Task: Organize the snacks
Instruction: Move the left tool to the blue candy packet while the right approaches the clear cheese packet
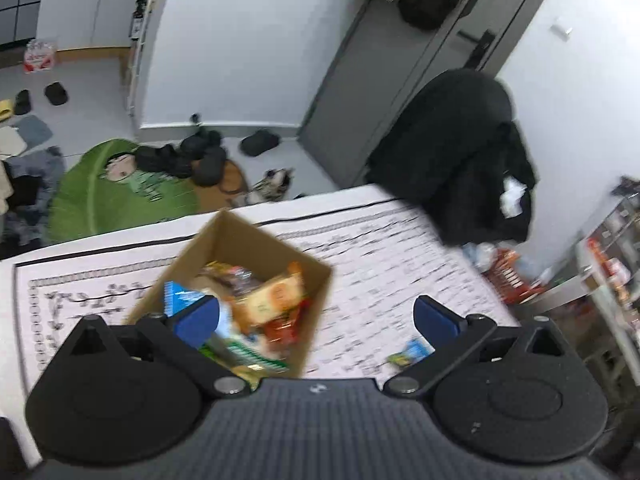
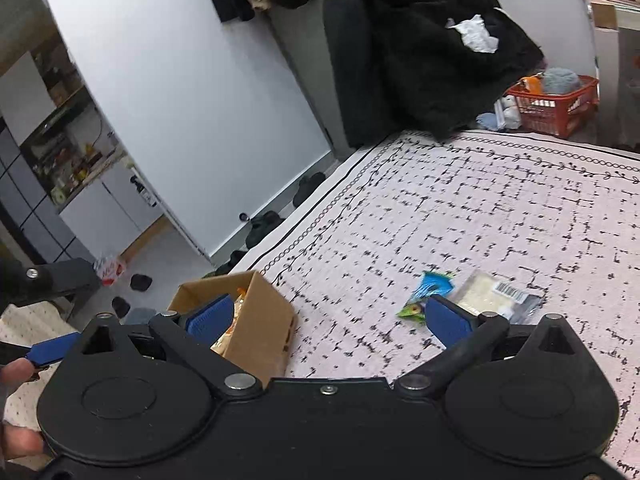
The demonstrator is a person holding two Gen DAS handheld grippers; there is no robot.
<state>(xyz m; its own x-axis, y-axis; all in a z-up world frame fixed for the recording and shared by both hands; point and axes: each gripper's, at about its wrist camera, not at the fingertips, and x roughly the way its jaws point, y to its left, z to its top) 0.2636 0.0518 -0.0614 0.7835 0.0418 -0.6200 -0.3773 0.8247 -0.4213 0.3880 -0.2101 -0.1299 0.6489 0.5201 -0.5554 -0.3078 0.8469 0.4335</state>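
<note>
While both tongs gape wide and empty, left gripper (image 1: 316,320) hangs over the cardboard box (image 1: 256,240), which is full of snack packs (image 1: 276,296). Right gripper (image 2: 328,320): box behind its left finger, blue-green packet (image 2: 430,286) and clear packet (image 2: 492,294) by its right finger on the patterned cloth (image 2: 500,208).

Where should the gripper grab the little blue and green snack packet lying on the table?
Probably across its narrow middle, coming down from above. The blue and green packet lies flat on the patterned tablecloth, so there is no side edge to slip under. The clear barcode bag sits close on its right, so set the open right gripper crosswise, clear of that bag.
</note>
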